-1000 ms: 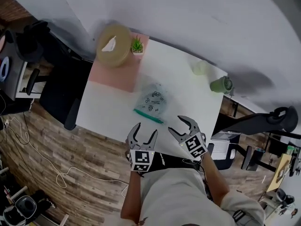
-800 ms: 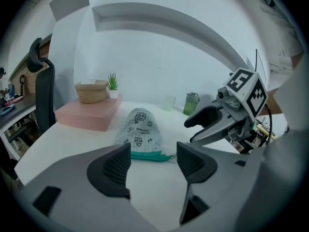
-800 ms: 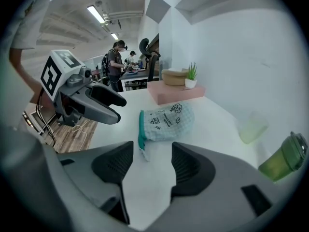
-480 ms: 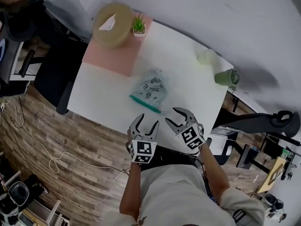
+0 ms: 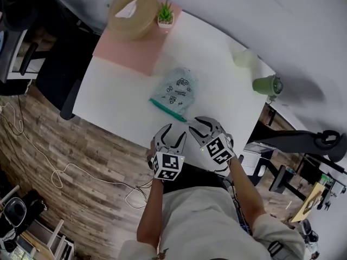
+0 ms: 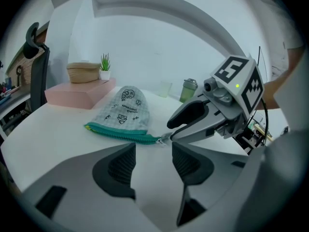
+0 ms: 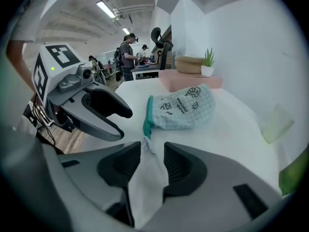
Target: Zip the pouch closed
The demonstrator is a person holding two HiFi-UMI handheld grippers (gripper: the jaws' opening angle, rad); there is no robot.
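Observation:
A pale checked pouch (image 5: 177, 91) with a teal zipper (image 5: 167, 110) lies flat on the white table (image 5: 116, 102). In the left gripper view the pouch (image 6: 124, 110) lies ahead, and its zipper pull (image 6: 164, 139) points right, just beyond my jaw tips. My left gripper (image 5: 171, 136) hovers near the table's front edge; its jaws are closing with nothing between them. My right gripper (image 5: 197, 127) sits beside it at the zipper's right end. Its jaws are closing too. In the right gripper view the zipper's end tab (image 7: 143, 140) lies at their tips, with gaps on both sides.
A pink mat (image 5: 130, 53) at the back left carries a round woven basket (image 5: 132, 12) and a small potted plant (image 5: 165, 14). A green tumbler (image 5: 267, 85) and a pale cup (image 5: 244, 58) stand at the back right. A black office chair (image 5: 54, 75) is left of the table.
Both grippers have sunk and moved forward to the pouch's zipper edge. Their jaws have narrowed, the right more than the left. The pouch has not moved.

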